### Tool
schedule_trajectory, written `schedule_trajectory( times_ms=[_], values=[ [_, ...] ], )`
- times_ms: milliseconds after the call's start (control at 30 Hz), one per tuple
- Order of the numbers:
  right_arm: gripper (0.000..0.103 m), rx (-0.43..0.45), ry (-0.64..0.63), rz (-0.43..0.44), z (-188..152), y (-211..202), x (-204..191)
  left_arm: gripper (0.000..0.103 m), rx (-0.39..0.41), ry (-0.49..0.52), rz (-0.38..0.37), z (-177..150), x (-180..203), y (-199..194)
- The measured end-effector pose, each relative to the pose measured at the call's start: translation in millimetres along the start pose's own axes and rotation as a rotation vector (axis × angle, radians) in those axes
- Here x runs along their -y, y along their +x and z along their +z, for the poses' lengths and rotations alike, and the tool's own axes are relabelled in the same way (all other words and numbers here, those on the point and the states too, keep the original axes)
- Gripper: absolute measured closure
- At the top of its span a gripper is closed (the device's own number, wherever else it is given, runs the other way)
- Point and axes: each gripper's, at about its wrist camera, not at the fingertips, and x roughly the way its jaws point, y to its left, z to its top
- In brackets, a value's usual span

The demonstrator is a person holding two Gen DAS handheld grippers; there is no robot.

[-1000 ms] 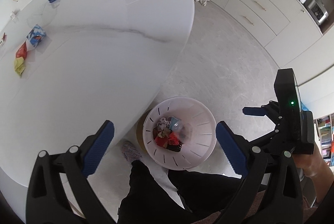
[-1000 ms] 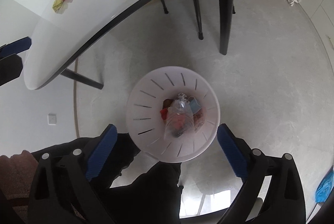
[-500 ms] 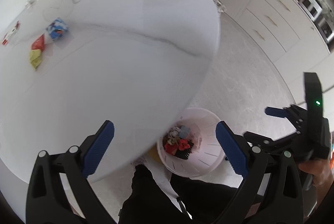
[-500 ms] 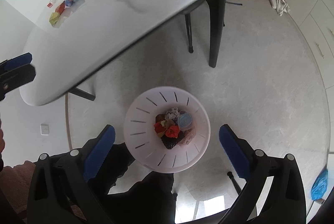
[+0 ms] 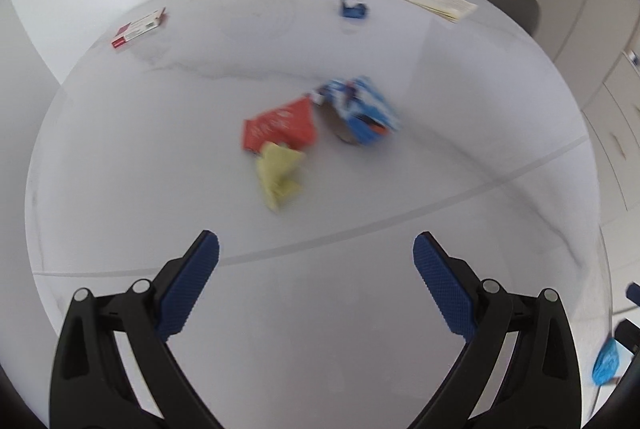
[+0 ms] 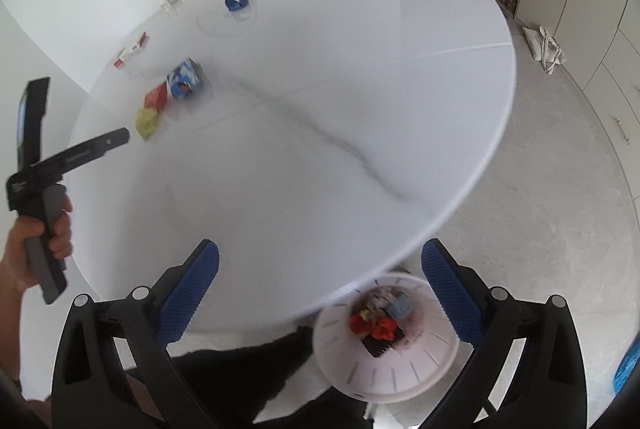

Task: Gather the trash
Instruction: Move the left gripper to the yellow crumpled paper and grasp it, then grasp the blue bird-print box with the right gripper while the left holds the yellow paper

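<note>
Left tongs (image 5: 316, 253) gape wide over the counter (image 5: 320, 309), gripping nothing; wrappers (image 5: 280, 145) lie ahead. Right tongs (image 6: 320, 261) likewise spread, empty

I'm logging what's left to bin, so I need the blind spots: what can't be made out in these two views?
- Blue wrapper, red wrapper and yellow wrapper, left wrist view: motion blur hides any print.
- Bin, right wrist view: the table edge hides its far rim; the contents are blurred.
- Small box, left wrist view: label too small.
- Left gripper, right gripper: both open and empty.
</note>
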Motion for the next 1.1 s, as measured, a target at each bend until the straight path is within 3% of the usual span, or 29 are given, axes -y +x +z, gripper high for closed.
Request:
schedule_trajectory(
  times_ms=[167,333,533,733,1000,1100],
  values=[
    [0.002,0.002,0.003,0.004,28.4,15.7,-34.6,0.015,-0.028,0.0,-0.004,20.7,-19.1,41.1],
    [0.002,-0.012,-0.03,-0.004,52.2,30.3,-62.3,0.042,-0.084,0.022,-0.032,29.9,-22.0,76.7],
    [0.002,-0.028,-0.083,0.008,74.8,46.3,-88.8,0.075,-0.095,0.015,-0.061,34.9,-26.8,86.9],
    [0.002,-0.024,-0.229,0.038,107.3,69.5,-130.9,0.076,-0.089,-0.013,-0.073,36.3,-36.1,72.5],
    [0.003,-0.054,-0.414,0.05,166.6,153.4,-195.4,0.076,-0.086,-0.077,-0.042,25.3,-56.6,36.8],
    [0.009,-0.089,-0.434,0.043,178.9,181.2,-207.9,0.076,-0.086,-0.1,-0.036,17.9,-62.7,26.5]
  ],
)
